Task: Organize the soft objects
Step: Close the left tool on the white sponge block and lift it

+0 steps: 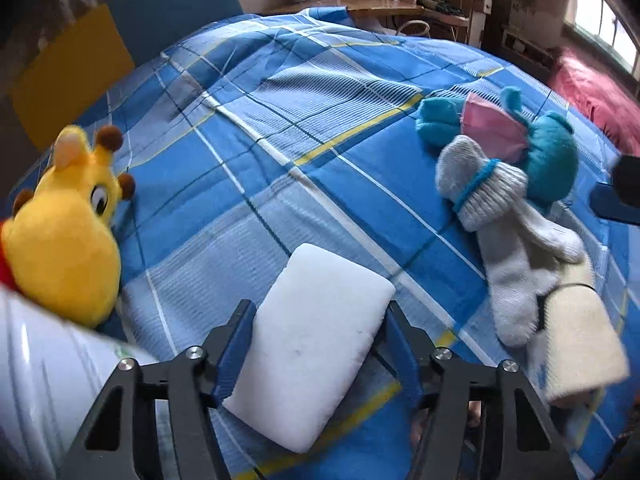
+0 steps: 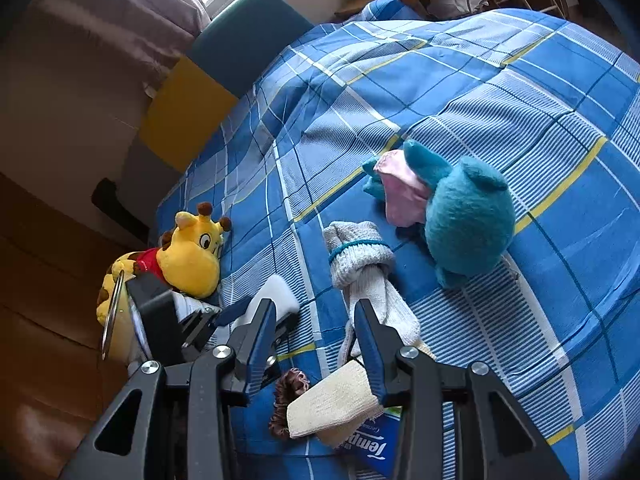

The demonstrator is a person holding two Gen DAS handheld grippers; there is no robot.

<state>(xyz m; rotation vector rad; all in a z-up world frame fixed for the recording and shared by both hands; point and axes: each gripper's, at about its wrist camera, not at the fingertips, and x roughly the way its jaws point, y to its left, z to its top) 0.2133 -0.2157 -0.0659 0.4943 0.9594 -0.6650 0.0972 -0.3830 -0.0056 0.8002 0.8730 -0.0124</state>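
The left gripper (image 1: 320, 322) has its blue pads closed against both long sides of a white rectangular foam sponge (image 1: 316, 344), which rests on the blue plaid bedspread (image 1: 304, 128). A yellow plush giraffe (image 1: 60, 232) lies to the left of the sponge. The right gripper (image 2: 316, 322) hovers part-open with nothing between its fingers. Below it lies a cream rolled cloth (image 2: 332, 404), beside a brown scrunchie (image 2: 286, 396); contact with the right pad cannot be confirmed. A grey knitted sock bundle (image 2: 360, 256) lies just beside a teal plush toy with pink fabric (image 2: 468, 216).
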